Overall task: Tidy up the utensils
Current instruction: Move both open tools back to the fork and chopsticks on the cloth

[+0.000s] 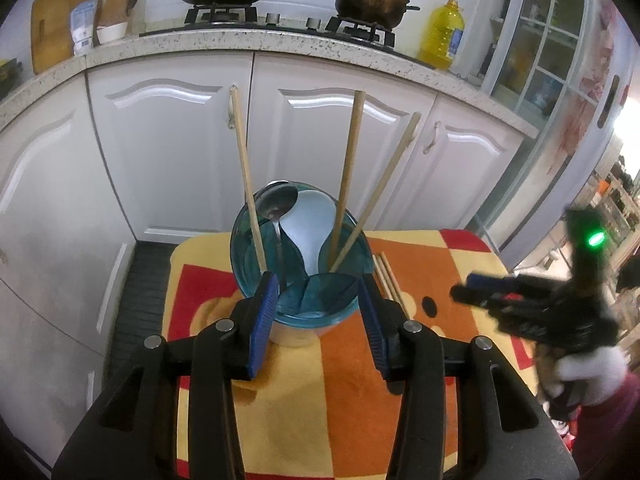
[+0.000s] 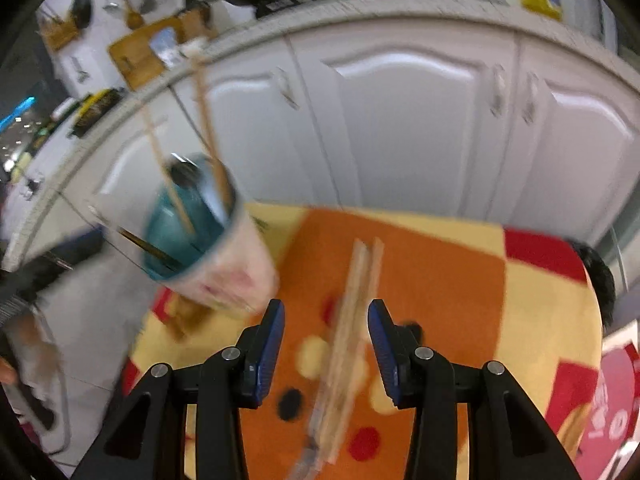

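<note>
The job looks well over halfway, going by what is already stowed. The left claw (image 1: 318,320) grips the tall teal-lined cup with the pale outside (image 1: 302,252) between its blue pads, and three wooden chopsticks (image 1: 350,176), a shiny metal spoon (image 1: 278,202) and a pale ceramic spoon (image 1: 314,226) already stand in it, leaning against the rim. What is left lies ahead of the right claw (image 2: 326,346) — a small bundle of pale wooden chopsticks (image 2: 352,328) flat on the orange, yellow and red patterned cloth over the worktop (image 2: 440,280), running lengthwise between its parted pads, which hold nothing. The cup sits just to that claw's left, tilted in this blurred view. The bundle's count is hard to tell — perhaps three or four.
</note>
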Available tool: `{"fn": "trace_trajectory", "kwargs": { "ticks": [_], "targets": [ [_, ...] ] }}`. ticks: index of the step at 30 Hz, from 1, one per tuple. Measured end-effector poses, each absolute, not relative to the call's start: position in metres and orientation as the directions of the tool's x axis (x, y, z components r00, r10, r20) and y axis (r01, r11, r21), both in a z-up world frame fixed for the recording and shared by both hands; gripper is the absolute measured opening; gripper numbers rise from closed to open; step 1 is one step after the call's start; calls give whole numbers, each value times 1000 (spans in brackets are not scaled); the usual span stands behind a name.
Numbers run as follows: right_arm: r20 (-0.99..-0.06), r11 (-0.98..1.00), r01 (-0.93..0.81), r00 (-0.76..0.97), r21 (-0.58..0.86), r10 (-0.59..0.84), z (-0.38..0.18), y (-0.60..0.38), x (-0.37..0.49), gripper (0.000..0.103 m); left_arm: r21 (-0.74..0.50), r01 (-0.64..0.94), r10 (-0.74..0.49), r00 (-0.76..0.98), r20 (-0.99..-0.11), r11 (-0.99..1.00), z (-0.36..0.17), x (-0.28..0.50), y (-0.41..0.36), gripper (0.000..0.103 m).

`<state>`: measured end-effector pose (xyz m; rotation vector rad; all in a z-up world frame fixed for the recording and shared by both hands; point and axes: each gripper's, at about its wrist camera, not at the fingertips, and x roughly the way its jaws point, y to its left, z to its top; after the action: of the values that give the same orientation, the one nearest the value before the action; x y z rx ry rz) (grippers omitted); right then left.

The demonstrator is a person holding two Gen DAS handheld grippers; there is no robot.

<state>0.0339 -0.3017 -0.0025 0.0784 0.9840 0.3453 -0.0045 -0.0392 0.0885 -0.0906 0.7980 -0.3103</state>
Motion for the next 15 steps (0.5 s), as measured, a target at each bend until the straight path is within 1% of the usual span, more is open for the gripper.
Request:
{"fn": "trace_trajectory", "kwargs": {
  "ticks": [2,3,7,10,15],
  "targets": [
    [-827,951,-227,477,210,296,-24,-306,36,38,-207,244,-319,648,-691,947,88,-8,-41,41],
    [-836,952,-219,462,215,295,-34,-308,38,32,-212,246,-323,645,-693,946,87,-9,-42,41],
    [-862,953,-213,417,215,287,-62,-301,43,30,-233,265,-350,621,-701,936,82,-15,-50,41],
    [-886,959,-231,392,166,247,-78,-291,46,28,-242,278,-365,599,-713,930,75,-19,-58,41],
    [-892,958,-264,400,109,212,-80,-286,44,26,-257,308,-390,537,-748,916,54,-22,-77,41]
  ]
}}
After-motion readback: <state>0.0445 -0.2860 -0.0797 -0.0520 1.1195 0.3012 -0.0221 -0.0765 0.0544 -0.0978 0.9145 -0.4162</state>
